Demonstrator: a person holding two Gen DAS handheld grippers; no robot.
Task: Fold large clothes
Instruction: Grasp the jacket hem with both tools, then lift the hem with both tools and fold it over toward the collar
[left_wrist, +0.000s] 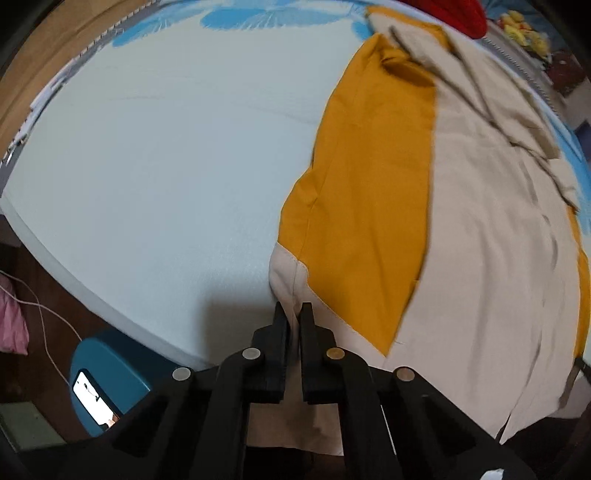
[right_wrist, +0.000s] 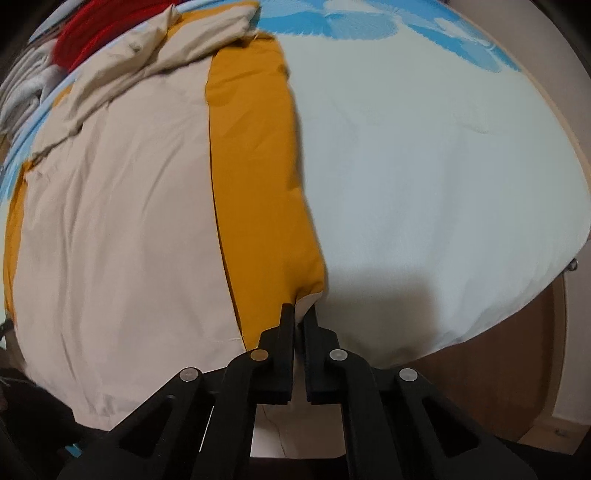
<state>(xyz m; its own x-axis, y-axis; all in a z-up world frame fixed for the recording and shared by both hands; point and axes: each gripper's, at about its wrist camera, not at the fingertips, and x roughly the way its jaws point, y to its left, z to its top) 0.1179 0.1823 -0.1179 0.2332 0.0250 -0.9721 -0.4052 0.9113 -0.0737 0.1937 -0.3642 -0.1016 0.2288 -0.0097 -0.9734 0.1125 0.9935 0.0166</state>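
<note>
A large beige and mustard-yellow garment (left_wrist: 461, 221) (right_wrist: 122, 221) lies spread on the pale bed sheet (left_wrist: 166, 166) (right_wrist: 424, 166). My left gripper (left_wrist: 293, 312) points down and is shut on a beige fold at the garment's near left corner, beside the yellow panel (left_wrist: 369, 203). My right gripper (right_wrist: 298, 314) also points down and is shut on the near right corner, where the yellow panel (right_wrist: 258, 184) ends in a beige edge. The cloth runs down between each pair of fingers. The garment's far end is rumpled into loose beige folds (right_wrist: 155, 48).
A red item (left_wrist: 454, 14) (right_wrist: 88, 33) and grey-white cloth (right_wrist: 22, 88) lie beyond the garment at the bed's far end. A blue stool (left_wrist: 110, 373) with a lit phone (left_wrist: 94, 400) stands by the bed's near edge. A wooden bed frame (right_wrist: 517, 369) shows at lower right.
</note>
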